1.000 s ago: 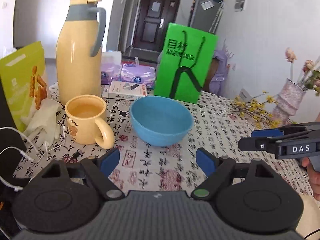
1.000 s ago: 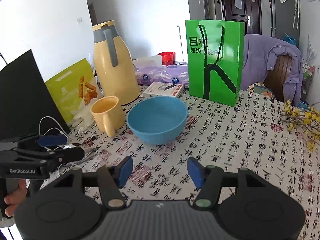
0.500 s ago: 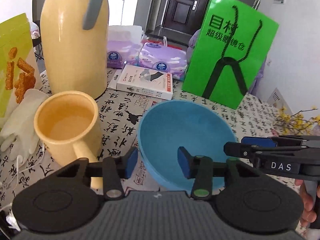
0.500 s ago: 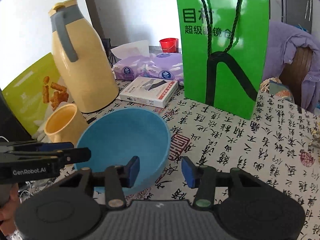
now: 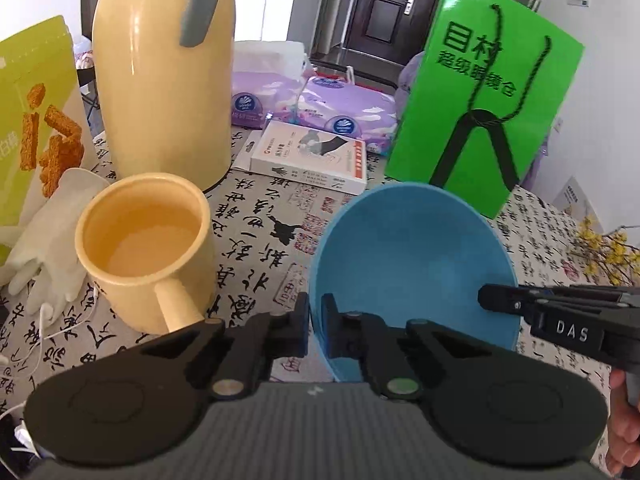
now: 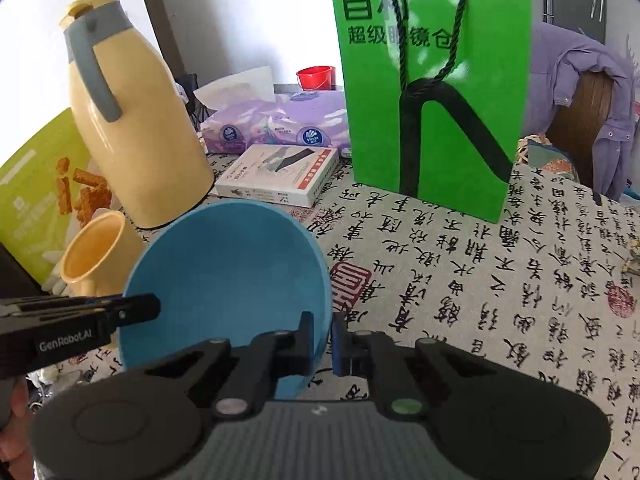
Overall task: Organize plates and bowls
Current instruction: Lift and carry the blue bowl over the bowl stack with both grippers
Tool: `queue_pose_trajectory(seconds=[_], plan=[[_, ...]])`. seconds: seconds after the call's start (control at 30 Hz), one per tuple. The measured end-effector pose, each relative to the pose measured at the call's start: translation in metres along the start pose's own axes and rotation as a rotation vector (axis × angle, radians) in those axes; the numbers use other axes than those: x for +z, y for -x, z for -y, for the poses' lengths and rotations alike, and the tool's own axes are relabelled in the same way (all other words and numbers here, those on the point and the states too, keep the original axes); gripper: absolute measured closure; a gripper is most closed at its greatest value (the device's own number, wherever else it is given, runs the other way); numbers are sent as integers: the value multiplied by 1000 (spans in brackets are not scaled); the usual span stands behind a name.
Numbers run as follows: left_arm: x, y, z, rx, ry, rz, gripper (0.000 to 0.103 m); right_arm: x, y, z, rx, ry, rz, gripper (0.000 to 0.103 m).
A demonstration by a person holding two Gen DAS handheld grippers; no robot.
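A blue bowl (image 5: 412, 264) stands on the calligraphy-print tablecloth, empty inside. My left gripper (image 5: 315, 322) is shut on the bowl's near left rim, one finger outside the wall and one inside. My right gripper (image 6: 323, 334) is shut on the blue bowl (image 6: 228, 276) at its near right rim, again with the wall pinched between the pads. In the left wrist view the right gripper (image 5: 486, 298) reaches in from the right onto the rim. The left gripper (image 6: 154, 308) comes in from the left in the right wrist view.
A yellow mug (image 5: 148, 248) stands just left of the bowl, with a tall yellow thermos jug (image 5: 164, 76) behind it. A green paper bag (image 5: 480, 120), a white box (image 5: 308, 158), purple tissue packs (image 5: 344, 108), white gloves (image 5: 52, 248) and a snack bag (image 5: 32, 120) crowd the back.
Both grippers moved forward and down to the blue bowl and closed their jaws on opposite sides of its rim.
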State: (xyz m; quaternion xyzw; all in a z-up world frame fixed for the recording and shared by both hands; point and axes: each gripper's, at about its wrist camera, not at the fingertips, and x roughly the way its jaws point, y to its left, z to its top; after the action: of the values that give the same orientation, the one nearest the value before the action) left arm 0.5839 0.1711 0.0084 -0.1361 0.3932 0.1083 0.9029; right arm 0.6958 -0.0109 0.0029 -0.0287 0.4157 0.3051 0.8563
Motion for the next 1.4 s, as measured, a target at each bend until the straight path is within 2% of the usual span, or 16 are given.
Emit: queue_pose_trajectory(seconds=[0.2,0.57,0.8,0.9,1.1,1.4], plan=[[-17,49,7,-51,-33,40,96,-10,49,-3,4,3,47,96],[-56,168,15,-107,-81,142,96,-52,173,-49,-28,67,141,95],[-99,224,15,-117,-93,179,96,-92,235,-75,-29,73,177,95],[-121,241,9,-141,-77,177,96,-115,252,-82,-22,62,173,95],[-167,269,6,-133,-105,182,95,-163,275,-96,-12,48,153,95],[-218,266,-1,-169,-119,109,95,-218,287,-111,-45,81,111,95]])
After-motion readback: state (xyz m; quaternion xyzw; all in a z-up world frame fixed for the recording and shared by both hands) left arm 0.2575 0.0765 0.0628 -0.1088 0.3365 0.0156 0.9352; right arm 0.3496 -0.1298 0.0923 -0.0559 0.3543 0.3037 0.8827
